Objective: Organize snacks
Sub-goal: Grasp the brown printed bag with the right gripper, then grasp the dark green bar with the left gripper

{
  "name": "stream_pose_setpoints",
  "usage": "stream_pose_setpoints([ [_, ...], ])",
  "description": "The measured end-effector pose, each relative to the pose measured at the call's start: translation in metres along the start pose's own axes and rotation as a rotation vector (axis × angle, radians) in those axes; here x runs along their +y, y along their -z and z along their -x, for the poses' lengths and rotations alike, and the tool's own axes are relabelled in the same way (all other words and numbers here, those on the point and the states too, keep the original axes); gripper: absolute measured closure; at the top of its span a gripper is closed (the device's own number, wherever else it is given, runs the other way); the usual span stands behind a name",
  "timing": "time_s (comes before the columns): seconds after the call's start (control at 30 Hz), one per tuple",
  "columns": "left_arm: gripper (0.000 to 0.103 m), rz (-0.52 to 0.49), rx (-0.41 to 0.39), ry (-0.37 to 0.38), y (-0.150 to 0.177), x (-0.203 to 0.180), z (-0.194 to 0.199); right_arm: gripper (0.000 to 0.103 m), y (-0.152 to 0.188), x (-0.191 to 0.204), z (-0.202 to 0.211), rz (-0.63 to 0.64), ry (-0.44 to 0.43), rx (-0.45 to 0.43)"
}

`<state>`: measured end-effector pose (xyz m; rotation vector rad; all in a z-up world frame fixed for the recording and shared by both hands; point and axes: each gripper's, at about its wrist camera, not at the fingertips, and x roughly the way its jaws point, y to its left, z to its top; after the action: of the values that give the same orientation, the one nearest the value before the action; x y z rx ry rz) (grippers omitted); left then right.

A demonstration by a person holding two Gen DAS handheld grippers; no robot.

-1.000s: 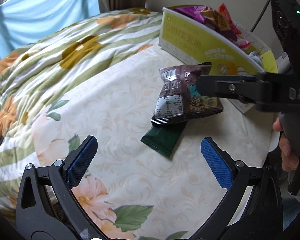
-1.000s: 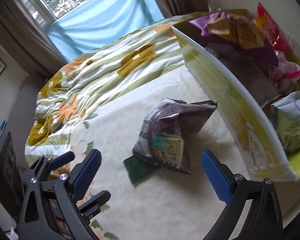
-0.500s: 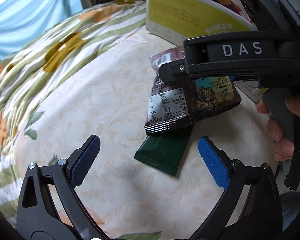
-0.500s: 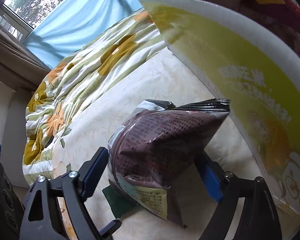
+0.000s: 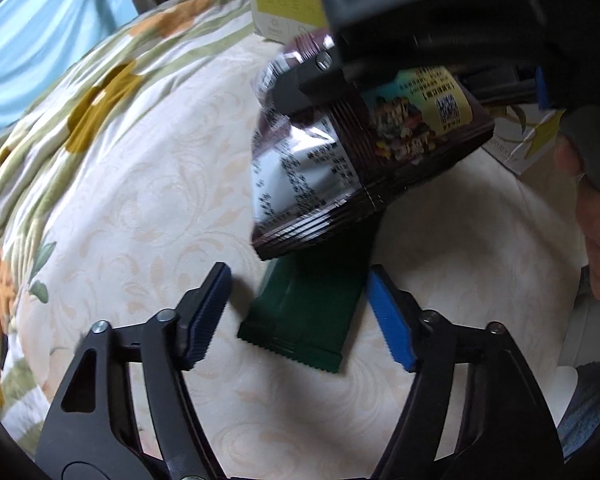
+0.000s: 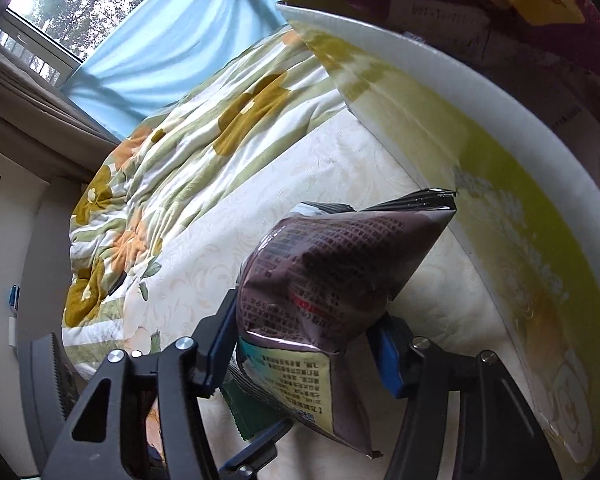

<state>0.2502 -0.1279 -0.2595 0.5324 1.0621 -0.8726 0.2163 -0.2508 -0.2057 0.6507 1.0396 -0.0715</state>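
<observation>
The right gripper (image 6: 306, 354) has just been closing and now pinches the brown snack bag (image 6: 332, 280) between its blue pads, the foil bulging up toward twelve o'clock in the right wrist view. In the left wrist view the same bag (image 5: 356, 160) hangs tilted under the right gripper (image 5: 416, 84) at about one o'clock, its lower corner overlapping the far end of the green bar.

The left gripper (image 5: 300, 316) has also just been closing: its jaws straddle the green bar (image 5: 304, 312), the right pad at the bar's edge, the left pad apart from it, so the bar is between the jaws but not yet gripped. The bar lies flat on the cream floral bedcover (image 5: 131, 200).

The yellow snack box (image 6: 480, 184) stands from one to four o'clock of the right gripper, just beside the bag, with purple packets inside near the top edge.

Risks, as I judge them: the bag is puffy and slick, so a pinch low on its body could slip or burst it. The bag's overlapping corner may drag the bar askew as it lifts, spoiling the left jaws' line. On soft bedding, the closing pads could also catch cloth.
</observation>
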Motion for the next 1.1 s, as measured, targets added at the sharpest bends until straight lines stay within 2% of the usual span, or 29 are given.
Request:
stream_pose_setpoints([
  [0.13, 0.055, -0.024, -0.009, -0.007, 0.0, -0.006, 0.002, 0.048, 0.0, -0.003, -0.001, -0.011, -0.011, -0.001],
  [0.2, 0.058, -0.021, -0.005, -0.011, 0.001, -0.005, 0.003, 0.048, -0.001, -0.003, -0.002, -0.013, -0.015, 0.0],
  [0.4, 0.059, 0.04, 0.013, -0.043, 0.007, 0.015, 0.006, 0.048, -0.004, 0.0, -0.002, -0.007, -0.022, 0.0],
  [0.73, 0.058, 0.209, 0.034, -0.097, 0.016, 0.063, 0.008, 0.048, -0.003, -0.001, -0.001, 0.013, -0.018, 0.006],
  [0.93, 0.059, 0.206, 0.032, -0.107, 0.009, 0.061, 0.004, 0.048, 0.005, 0.001, 0.0, 0.057, 0.006, 0.018],
  [1.1, 0.061, 0.23, 0.039, -0.113, 0.016, 0.06, 0.01, 0.048, 0.017, 0.001, 0.003, 0.108, 0.032, 0.035],
])
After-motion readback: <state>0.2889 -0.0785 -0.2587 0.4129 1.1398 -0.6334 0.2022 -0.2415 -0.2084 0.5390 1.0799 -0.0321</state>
